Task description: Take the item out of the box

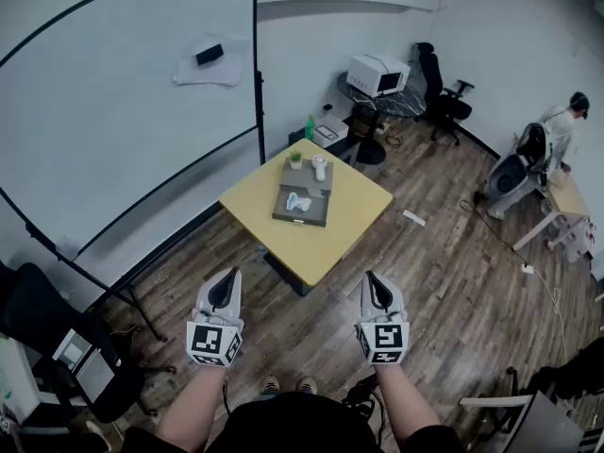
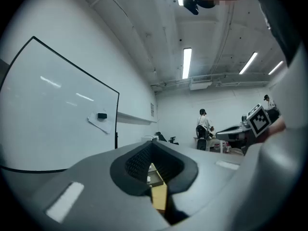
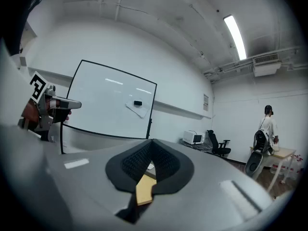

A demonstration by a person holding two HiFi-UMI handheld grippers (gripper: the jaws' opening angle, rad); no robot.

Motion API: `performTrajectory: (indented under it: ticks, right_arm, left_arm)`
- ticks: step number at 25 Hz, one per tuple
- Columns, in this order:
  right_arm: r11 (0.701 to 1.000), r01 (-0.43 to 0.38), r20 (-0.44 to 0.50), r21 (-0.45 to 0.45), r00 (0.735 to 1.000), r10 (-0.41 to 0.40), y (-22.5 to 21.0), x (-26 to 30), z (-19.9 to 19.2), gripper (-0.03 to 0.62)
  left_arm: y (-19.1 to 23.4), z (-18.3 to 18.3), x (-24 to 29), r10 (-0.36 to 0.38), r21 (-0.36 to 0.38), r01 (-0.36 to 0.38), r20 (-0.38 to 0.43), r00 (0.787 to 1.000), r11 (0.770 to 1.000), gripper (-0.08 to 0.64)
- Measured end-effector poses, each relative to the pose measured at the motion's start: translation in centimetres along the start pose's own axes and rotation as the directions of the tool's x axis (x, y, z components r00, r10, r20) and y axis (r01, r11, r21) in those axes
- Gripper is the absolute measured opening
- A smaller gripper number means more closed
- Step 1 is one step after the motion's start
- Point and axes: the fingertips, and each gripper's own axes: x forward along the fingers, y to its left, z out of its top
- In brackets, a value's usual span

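A square yellow table (image 1: 354,217) stands a few steps ahead of me on the wood floor. On it lies a flat grey box (image 1: 283,210) with a white and blue item (image 1: 299,202) inside. At the box's far end stand a small potted plant (image 1: 295,159) and a white cylinder (image 1: 320,167). My left gripper (image 1: 225,276) and right gripper (image 1: 375,278) are held side by side in the air, well short of the table. Both are shut with nothing between the jaws. In each gripper view the closed jaws (image 2: 153,147) (image 3: 152,143) point toward the table, a slice of which shows through the gap.
A large whiteboard (image 1: 113,111) on a stand fills the left. Behind the table stand a green bottle (image 1: 310,126), a microwave (image 1: 377,74) on a dark round table and an office chair (image 1: 442,92). A person (image 1: 552,144) stands at a desk far right. A dark chair (image 1: 47,333) is at my left.
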Motion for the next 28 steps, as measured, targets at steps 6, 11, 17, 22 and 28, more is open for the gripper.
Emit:
performTrajectory:
  ticks: [6,11,17,22,28]
  right_arm:
    - [1.000,-0.008,-0.009,-0.013,1.000,0.007,0.3,0.2,-0.2,0.006]
    - [0.999,-0.033,0.012,-0.008,0.999,0.033,0.5,0.1,0.1,0.006]
    - [0.993,-0.115,0.062,-0.010,0.991,0.116,1.4,0.2,0.7,0.012]
    - [0.979,-0.205,0.072,0.013,0.976,0.204,2.2,1.5,1.6,0.598]
    - [0.974,-0.227,0.062,0.008,0.972,0.227,1.5,2.0,1.2,0.597]
  left_arm:
    - [-0.2,-0.3,0.1,-0.005,0.002,0.005,-0.010,1.000,1.000,0.000]
    - [-0.6,-0.5,0.0,-0.010,0.005,0.010,-0.014,1.000,1.000,0.000]
    - [-1.2,-0.8,0.1,-0.016,0.003,0.016,-0.027,1.000,1.000,0.000]
    - [-1.8,-1.5,0.4,-0.021,-0.002,0.021,-0.043,0.999,1.000,0.000]
    - [-2.2,-2.2,1.0,-0.011,-0.001,0.011,-0.054,0.998,1.000,0.000]
